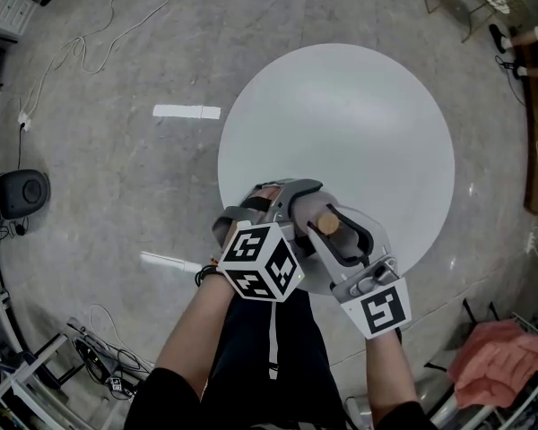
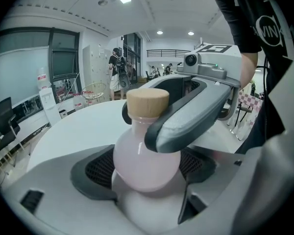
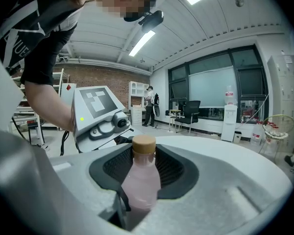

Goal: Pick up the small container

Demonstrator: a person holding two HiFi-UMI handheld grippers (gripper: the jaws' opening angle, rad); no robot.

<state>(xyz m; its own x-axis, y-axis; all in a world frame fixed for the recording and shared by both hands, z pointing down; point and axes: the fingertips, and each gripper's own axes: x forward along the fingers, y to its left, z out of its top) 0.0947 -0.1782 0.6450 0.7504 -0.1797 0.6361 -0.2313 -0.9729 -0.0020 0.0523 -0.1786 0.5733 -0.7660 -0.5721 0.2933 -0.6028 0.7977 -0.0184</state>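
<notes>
Bottle [image 2: 144,160], pink with a tan cap, upright at the near edge of the round table [image 1: 359,115]; your left gripper [image 1: 287,195] and right gripper [image 3: 147,163] both clamp it.

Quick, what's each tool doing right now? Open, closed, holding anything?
Left tool: closed on the small round-bodied pale pink bottle with a tan cap.
Right tool: closed on the same bottle, up by its shoulder.

The small container [image 2: 146,165] is pale milky pink, its cap [image 2: 147,103] tan like wood. The fingers [image 2: 206,106] are light grey with dark grey pads. The cubes [image 1: 260,262] carry black-and-white square markers. The desk [image 1: 359,106] is white, the floor [image 1: 117,177] grey and veined.
</notes>
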